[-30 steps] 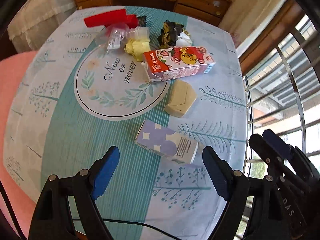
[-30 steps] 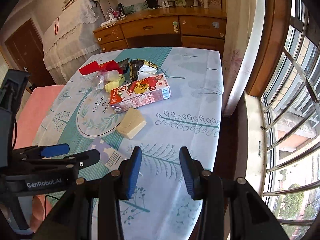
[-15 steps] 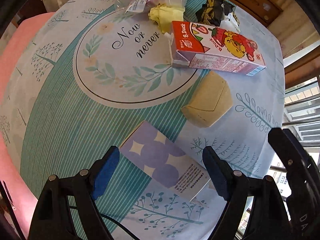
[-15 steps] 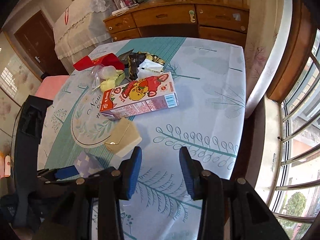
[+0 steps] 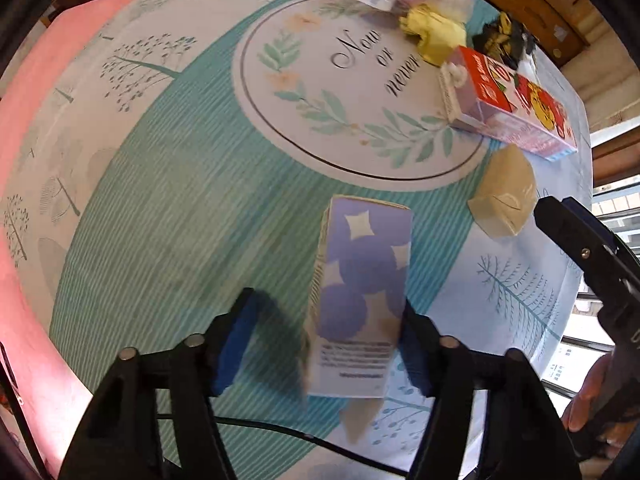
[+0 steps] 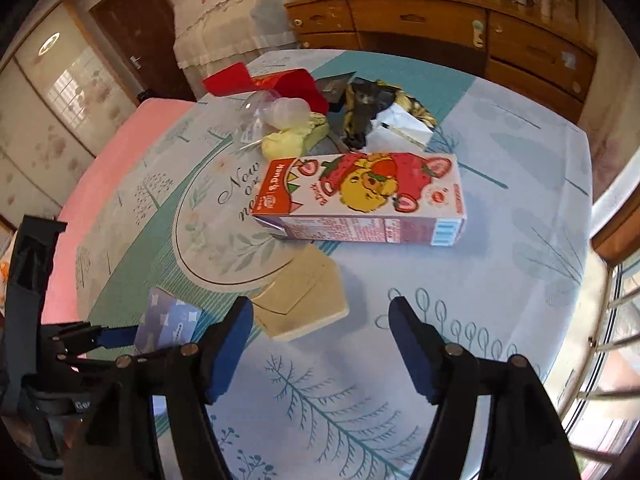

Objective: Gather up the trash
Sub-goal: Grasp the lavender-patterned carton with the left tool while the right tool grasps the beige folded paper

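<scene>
A purple box with white stars (image 5: 360, 280) lies on the patterned tablecloth (image 5: 160, 200), between the fingers of my left gripper (image 5: 328, 308). That gripper points straight down and its jaws are closing. The right pad touches the box and a gap shows at the left pad. My right gripper (image 6: 320, 308) hovers over the cloth with its jaws opening and nothing between them. A beige folded box (image 6: 300, 300) lies just beyond its left finger. Further back lie a strawberry drink carton (image 6: 360, 200), yellow crumpled paper (image 6: 292, 140), a clear plastic bottle (image 6: 280, 110), a red packet (image 6: 260, 80) and a black wrapper (image 6: 368, 112).
A pink seat (image 6: 120, 168) borders the table on the left. A wooden dresser (image 6: 440, 28) stands behind it, and window bars (image 6: 616, 320) run along the right edge. A hand (image 5: 588, 396) holds the right gripper near the table's corner.
My left gripper has dropped over the purple box and rolled, and its jaws have narrowed around it. The right gripper has moved in toward the beige box and its jaws have widened.
</scene>
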Available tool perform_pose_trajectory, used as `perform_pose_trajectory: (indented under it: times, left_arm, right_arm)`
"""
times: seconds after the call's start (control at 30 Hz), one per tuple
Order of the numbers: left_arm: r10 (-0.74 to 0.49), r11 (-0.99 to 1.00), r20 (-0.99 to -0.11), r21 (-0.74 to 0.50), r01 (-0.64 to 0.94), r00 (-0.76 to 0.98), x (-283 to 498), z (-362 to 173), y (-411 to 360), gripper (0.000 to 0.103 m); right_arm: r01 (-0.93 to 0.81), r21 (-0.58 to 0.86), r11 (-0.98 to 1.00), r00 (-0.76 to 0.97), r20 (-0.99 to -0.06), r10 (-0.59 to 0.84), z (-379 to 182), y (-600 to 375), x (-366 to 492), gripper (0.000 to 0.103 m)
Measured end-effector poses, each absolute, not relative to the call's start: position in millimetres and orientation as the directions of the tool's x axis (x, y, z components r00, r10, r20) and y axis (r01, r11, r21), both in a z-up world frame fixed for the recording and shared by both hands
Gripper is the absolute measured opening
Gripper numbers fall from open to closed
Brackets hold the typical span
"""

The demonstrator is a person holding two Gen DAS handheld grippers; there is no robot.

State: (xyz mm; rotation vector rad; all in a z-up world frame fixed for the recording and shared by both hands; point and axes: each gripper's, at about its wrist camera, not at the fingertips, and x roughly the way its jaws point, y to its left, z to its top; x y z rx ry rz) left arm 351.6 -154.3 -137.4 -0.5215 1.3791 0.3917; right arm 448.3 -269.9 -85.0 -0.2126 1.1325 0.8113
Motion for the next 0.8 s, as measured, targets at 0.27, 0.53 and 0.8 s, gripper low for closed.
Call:
perform_pose_trajectory:
  times: [0.27, 0.53, 0.8]
  left_arm:
    - [-0.052, 0.812, -0.982, -0.148, -0.564, 0.183, 345, -137, -134, 0.040]
    - [-0.047, 0.801, -0.983, -0.144, -0.580, 0.178, 337, -139, -119, 0.040]
    - [-0.048, 0.806, -0.983, -0.143, -0.574, 0.178, 333, -142, -98, 0.040]
  right_arm:
    - [-0.817, 0.113, 0.566, 0.183, -0.879, 0.441, -93, -240, 444, 0.072]
    - [-0.903, 0.018, 0.429, 0.181, -0.890, 0.419, -98, -231, 439, 0.074]
    - [-0.921, -0.022, 0.389, 0.176, -0.914, 0.366, -111, -224, 434, 0.074]
